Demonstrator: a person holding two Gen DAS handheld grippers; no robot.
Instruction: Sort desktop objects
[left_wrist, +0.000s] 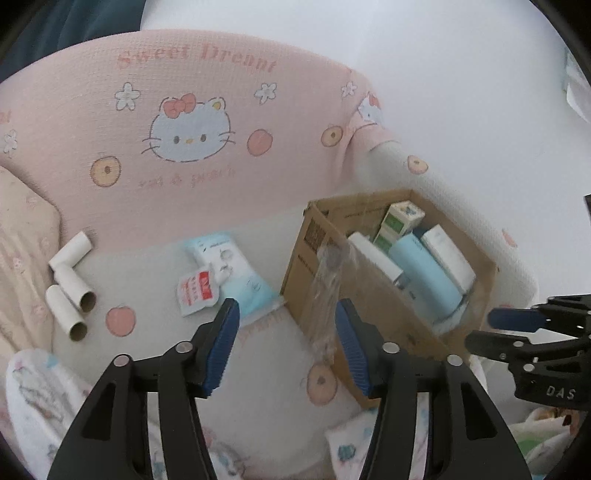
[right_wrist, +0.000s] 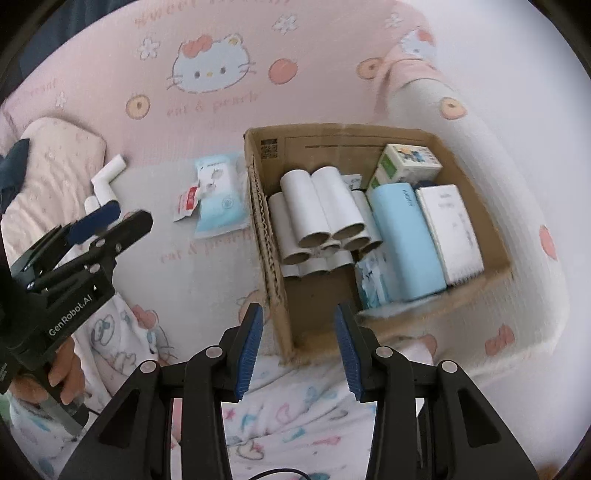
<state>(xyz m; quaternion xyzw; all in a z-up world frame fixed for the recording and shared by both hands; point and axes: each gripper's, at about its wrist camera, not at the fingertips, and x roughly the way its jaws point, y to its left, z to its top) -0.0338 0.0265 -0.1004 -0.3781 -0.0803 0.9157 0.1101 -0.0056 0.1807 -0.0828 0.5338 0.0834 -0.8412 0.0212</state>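
Both our left claw (left_wrist: 286, 345) and right claw (right_wrist: 299, 354) gape empty. Loose tubes (left_wrist: 70, 291) and a wipes pack (left_wrist: 234, 273) lie beside the cardboard box (right_wrist: 275, 295), which holds stacked tubes (right_wrist: 325, 221) and cartons (right_wrist: 448, 229).

The pink bed (right_wrist: 207, 288) carries a cardboard box (right_wrist: 266, 236), wipes pack (right_wrist: 219, 199) and paper tubes (left_wrist: 70, 288).

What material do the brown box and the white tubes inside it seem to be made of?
The brown box looks like corrugated cardboard with a matte finish: the cut top edge of its left wall shows the wavy inner layer. The white tubes look like paper or thin cardboard cores, matte white outside, with brown inner walls visible at their open ends. I cannot tell whether the white outside is a coating.
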